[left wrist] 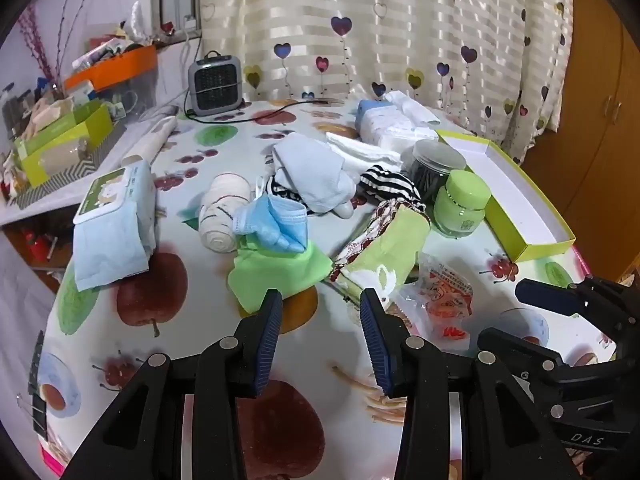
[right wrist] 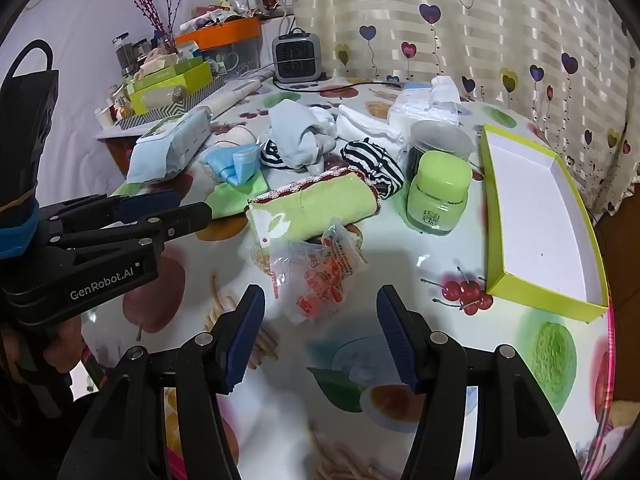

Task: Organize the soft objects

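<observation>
I am hovering my left gripper [left wrist: 320,312] and right gripper [right wrist: 320,320], both open and empty, aiming squarely at the green towel [right wrist: 316,204] just ahead.

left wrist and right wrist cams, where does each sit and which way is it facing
Left wrist: on the left gripper, angled down over the fruit-print table toward the green cloth; its open jaws show, plus the right gripper at right.
Right wrist: on the right gripper, angled down at the snack packet; its open jaws, the left gripper and a hand show.
Shared: rolled green towel, green jar, yellow-green box.
</observation>
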A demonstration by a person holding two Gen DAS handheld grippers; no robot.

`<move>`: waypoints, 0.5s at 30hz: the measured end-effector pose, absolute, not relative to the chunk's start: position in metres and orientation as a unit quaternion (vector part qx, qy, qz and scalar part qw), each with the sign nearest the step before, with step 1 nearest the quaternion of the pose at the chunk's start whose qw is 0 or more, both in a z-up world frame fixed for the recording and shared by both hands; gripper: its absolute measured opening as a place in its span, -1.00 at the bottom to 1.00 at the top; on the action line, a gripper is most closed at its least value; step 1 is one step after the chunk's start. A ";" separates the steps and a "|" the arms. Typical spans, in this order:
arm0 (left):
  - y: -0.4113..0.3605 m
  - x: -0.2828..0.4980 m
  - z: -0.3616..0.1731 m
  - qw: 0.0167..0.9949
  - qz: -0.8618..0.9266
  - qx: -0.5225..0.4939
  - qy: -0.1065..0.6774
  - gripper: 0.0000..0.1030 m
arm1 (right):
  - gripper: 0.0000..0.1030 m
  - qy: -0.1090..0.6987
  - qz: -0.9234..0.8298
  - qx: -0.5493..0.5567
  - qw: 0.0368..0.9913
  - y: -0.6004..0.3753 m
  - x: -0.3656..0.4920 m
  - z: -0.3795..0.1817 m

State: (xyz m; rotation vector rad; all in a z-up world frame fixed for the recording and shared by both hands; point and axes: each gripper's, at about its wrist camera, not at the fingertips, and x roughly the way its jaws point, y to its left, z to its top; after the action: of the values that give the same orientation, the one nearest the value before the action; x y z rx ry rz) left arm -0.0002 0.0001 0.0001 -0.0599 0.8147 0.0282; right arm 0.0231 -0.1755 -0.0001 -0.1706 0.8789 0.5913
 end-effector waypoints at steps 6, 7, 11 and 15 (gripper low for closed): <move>0.000 -0.002 -0.001 0.918 0.010 -0.023 0.397 -0.24 | 0.15 0.421 0.282 -0.082 0.858 -0.175 0.023 -0.001; 0.000 -0.002 -0.001 0.918 0.010 -0.021 0.397 -0.24 | 0.15 0.421 0.282 -0.083 0.858 -0.175 0.023 -0.001; 0.004 -0.002 -0.003 0.917 0.009 -0.022 0.397 -0.24 | 0.15 0.418 0.282 -0.081 0.859 -0.176 0.022 0.001; -0.003 0.000 -0.004 0.915 0.012 -0.014 0.402 -0.24 | 0.15 0.418 0.282 -0.082 0.859 -0.176 0.022 0.000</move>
State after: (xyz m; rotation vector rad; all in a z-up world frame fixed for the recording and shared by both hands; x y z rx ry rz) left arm -0.0003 -0.0035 -0.0037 -0.0287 0.8274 0.0251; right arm 0.0223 -0.1755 -0.0001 -0.1714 0.8781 0.5927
